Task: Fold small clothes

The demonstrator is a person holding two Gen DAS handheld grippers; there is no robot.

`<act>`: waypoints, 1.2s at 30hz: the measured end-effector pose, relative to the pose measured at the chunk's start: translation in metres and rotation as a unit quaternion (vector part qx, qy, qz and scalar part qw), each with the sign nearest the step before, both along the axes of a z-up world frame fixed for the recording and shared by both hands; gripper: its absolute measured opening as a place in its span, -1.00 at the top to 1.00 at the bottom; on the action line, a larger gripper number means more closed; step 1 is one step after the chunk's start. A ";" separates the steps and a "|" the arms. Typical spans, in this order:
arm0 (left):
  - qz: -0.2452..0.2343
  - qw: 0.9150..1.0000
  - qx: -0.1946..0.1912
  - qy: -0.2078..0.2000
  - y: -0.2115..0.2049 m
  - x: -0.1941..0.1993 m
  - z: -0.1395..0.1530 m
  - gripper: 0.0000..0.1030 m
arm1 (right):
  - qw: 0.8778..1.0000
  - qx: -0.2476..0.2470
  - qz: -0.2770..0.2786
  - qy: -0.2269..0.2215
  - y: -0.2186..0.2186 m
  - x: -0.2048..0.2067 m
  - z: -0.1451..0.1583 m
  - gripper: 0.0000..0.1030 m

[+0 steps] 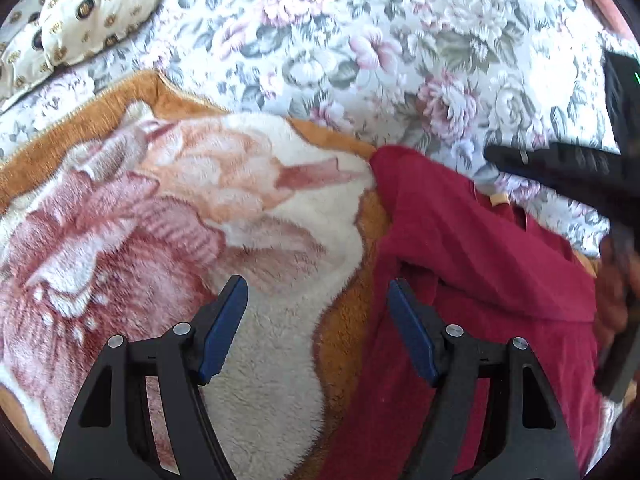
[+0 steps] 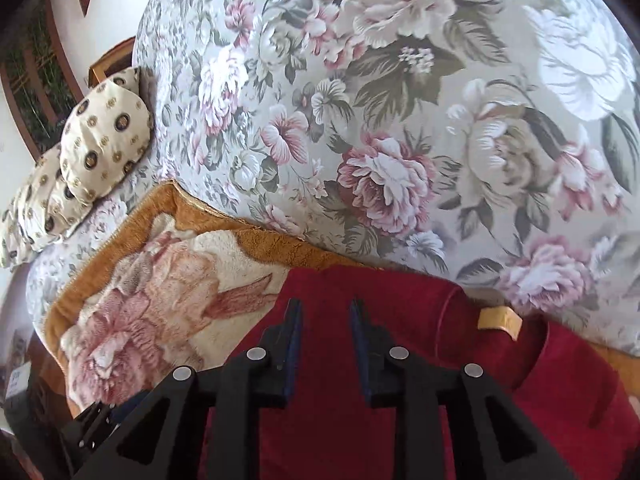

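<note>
Left wrist view: your left gripper (image 1: 318,320) hangs with its jaws wide apart and nothing between them. Its blue pads (image 1: 224,328) sit above the fleece blanket (image 1: 160,208), a plush cover with a large pink and cream flower print and an ochre border. The dark red garment (image 1: 480,280) lies to the right of that gripper, spread over the blanket's right part, with its upper corner reaching the blanket's ochre edge. The gripper's right finger stands over the garment's left edge; I cannot tell whether it touches the cloth. Your right gripper (image 1: 520,160) enters from the right as a blurred black shape above the garment's upper edge, and you cannot read its jaws from here. A floral sheet (image 1: 360,40) covers the surface behind, and a cream patterned pillow (image 1: 92,8) lies at the top left.

Right wrist view: your right gripper (image 2: 326,308) has its jaws narrowly apart, with a clear gap and no cloth caught between the pads. It points down at the red garment (image 2: 320,420), which fills the lower centre and right. A tan label (image 2: 500,322) shows at the garment's neckline, right of the fingers. The blanket (image 2: 160,300) lies to the left, the floral sheet (image 2: 400,120) behind, and the pillow (image 2: 104,128) at the left
</note>
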State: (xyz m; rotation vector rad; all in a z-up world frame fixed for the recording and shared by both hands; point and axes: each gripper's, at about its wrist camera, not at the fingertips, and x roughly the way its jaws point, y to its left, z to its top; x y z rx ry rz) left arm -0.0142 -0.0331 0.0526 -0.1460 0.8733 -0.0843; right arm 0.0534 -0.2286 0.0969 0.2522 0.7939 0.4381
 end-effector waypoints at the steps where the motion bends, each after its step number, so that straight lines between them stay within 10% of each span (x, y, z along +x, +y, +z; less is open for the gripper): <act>1: 0.006 1.000 -0.002 -0.006 0.002 0.000 0.002 -0.42 | 1.000 0.000 0.008 0.002 0.003 -0.006 -0.003 0.56; 11: 0.055 0.998 -0.002 -0.036 0.021 0.000 0.010 -0.42 | 0.996 0.004 0.076 0.042 0.076 -0.042 -0.050 0.53; 18: 0.009 0.999 -0.002 -0.043 0.000 -0.003 0.011 -0.42 | 0.997 -0.045 -0.055 0.010 -0.025 -0.098 -0.016 0.54; 25: -0.068 0.995 -0.036 -0.062 -0.035 0.008 0.021 -0.42 | 0.964 -0.123 -0.229 0.057 -0.154 -0.131 -0.032 0.54; 32: -0.065 0.997 -0.026 0.043 -0.046 0.034 -0.025 -0.42 | 0.969 0.004 -0.233 0.083 -0.219 -0.161 -0.057 0.54; 36: -0.066 0.997 -0.029 0.030 -0.046 0.029 -0.022 -0.42 | 0.942 -0.006 -0.331 0.048 -0.273 -0.217 -0.032 0.50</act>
